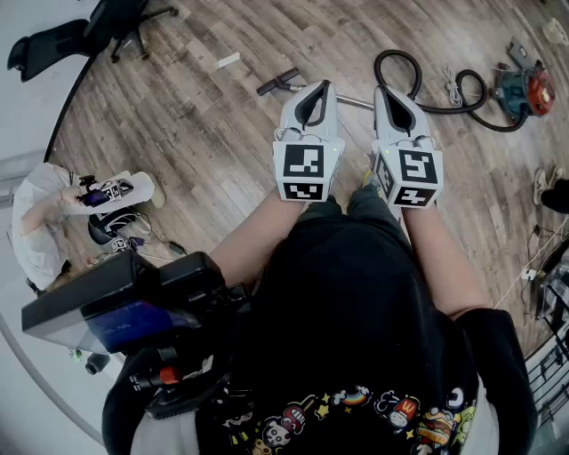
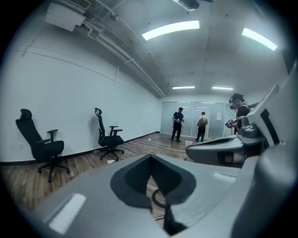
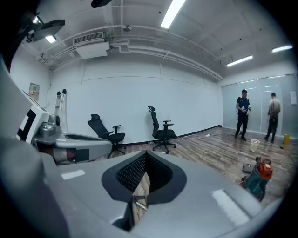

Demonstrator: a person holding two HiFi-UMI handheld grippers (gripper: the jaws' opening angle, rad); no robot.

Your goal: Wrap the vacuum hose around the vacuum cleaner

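The teal and red vacuum cleaner (image 1: 524,91) sits on the wood floor at the far right, also low at the right in the right gripper view (image 3: 257,180). Its black hose (image 1: 444,98) lies in loose loops beside it and runs to a metal wand (image 1: 354,101) with a dark floor nozzle (image 1: 278,83). My left gripper (image 1: 322,85) and right gripper (image 1: 384,89) are held side by side above the floor, well short of the vacuum. Both are shut with nothing between the jaws. A loop of hose (image 2: 156,197) shows through the left jaws' hollow.
Black office chairs stand along the white wall (image 2: 110,139) (image 3: 163,130) and at the top left (image 1: 116,22). Someone in white (image 1: 44,218) sits on the floor at the left with another gripper (image 1: 111,191). Two people (image 2: 178,123) stand far off by glass doors.
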